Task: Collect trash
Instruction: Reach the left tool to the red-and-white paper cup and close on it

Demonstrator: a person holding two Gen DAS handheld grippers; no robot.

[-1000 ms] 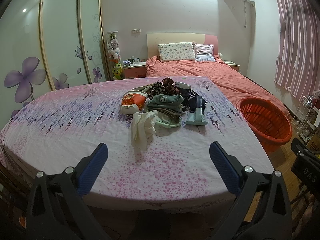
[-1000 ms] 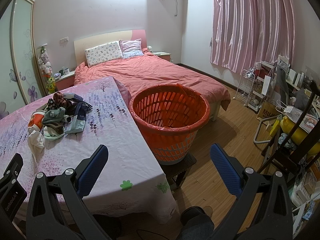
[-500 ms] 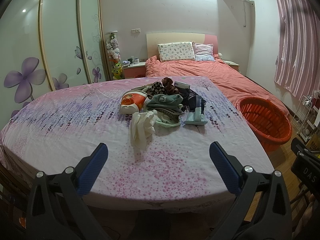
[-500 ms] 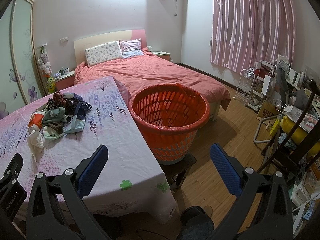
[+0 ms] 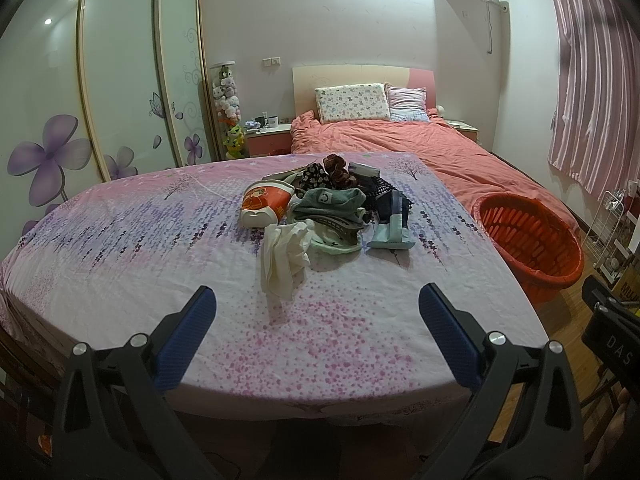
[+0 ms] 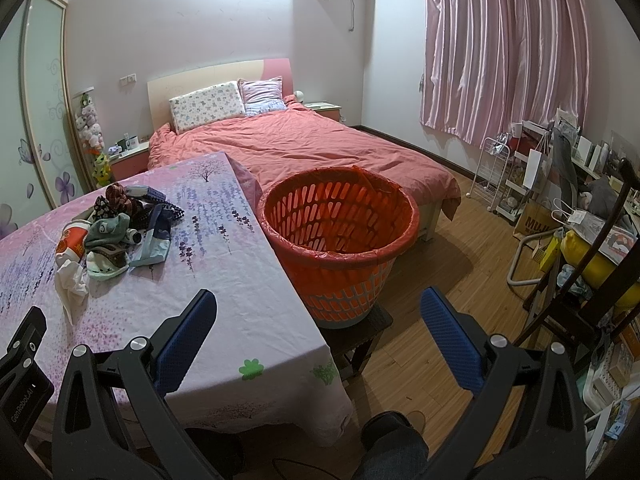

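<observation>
A pile of trash (image 5: pixel 326 208) lies mid-table: a crumpled white tissue (image 5: pixel 285 256), a red-and-white paper cup (image 5: pixel 264 204), green cloth pieces, dark scraps and a pale blue packet (image 5: pixel 392 232). The pile also shows in the right wrist view (image 6: pixel 116 232). An orange basket (image 6: pixel 338 236) lined with a red bag stands on a stool right of the table; it also shows in the left wrist view (image 5: pixel 528 240). My left gripper (image 5: pixel 316 320) is open and empty, well short of the pile. My right gripper (image 6: pixel 318 324) is open and empty, near the table's front right corner, before the basket.
The table carries a pink-purple floral cloth (image 5: pixel 120 248). A bed with a coral cover (image 6: pixel 304 144) stands behind. Wardrobe doors (image 5: pixel 116 72) are at the left. A cluttered rack and chair (image 6: pixel 568 208) stand at the right, below pink curtains.
The left wrist view has crept slightly nearer the pile. The right wrist view has barely shifted. Both grippers stay open.
</observation>
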